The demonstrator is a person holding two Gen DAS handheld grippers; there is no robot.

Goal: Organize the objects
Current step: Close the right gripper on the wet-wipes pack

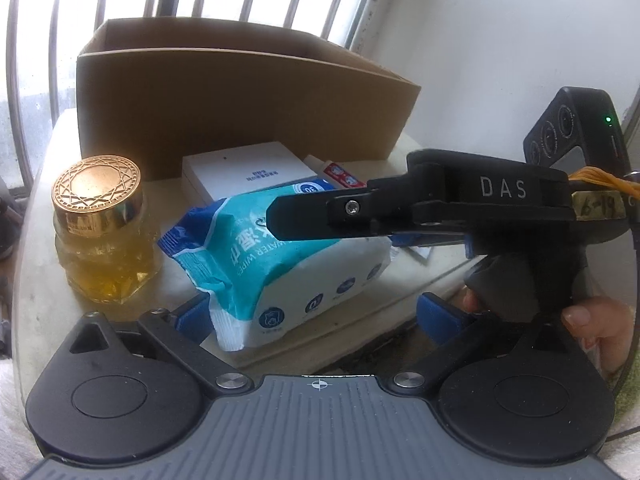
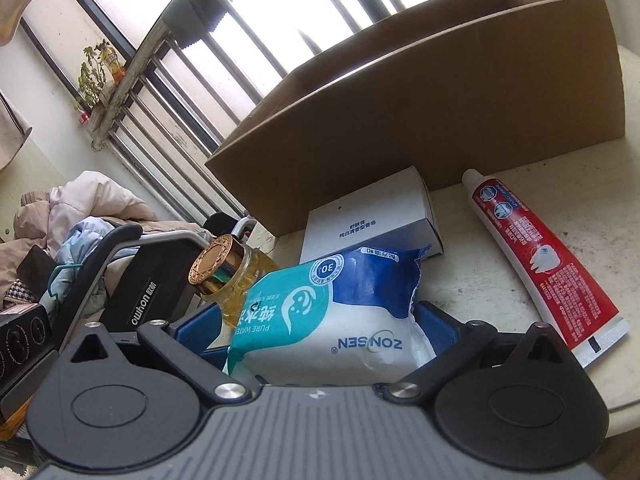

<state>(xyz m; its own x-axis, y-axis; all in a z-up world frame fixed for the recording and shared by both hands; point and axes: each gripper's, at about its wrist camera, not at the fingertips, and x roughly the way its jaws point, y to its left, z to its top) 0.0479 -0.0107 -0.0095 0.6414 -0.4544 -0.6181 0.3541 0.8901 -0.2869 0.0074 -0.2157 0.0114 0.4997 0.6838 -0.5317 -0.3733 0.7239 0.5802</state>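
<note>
A blue-and-white wet wipes pack [image 1: 272, 264] [image 2: 340, 320] lies on the white table [image 1: 40, 216], near its front edge. My right gripper [image 2: 316, 328] [image 1: 288, 220] reaches in from the right and stands open, with the pack between its blue fingers [image 2: 436, 320]. My left gripper [image 1: 316, 314] hangs open just in front of the pack's near end, holding nothing. A glass jar [image 1: 102, 232] [image 2: 224, 276] of yellow liquid with a gold lid stands left of the pack. Behind the pack lie a white box [image 1: 248, 176] [image 2: 372, 216] and a red toothpaste tube [image 1: 340, 174] [image 2: 536, 256].
An open cardboard box [image 1: 240, 112] [image 2: 440, 120] stands at the back of the table against a barred window. A hand [image 1: 600, 332] holds the right gripper. A pile of clothes [image 2: 80, 208] and a black frame [image 2: 140, 304] sit beyond the table's left edge.
</note>
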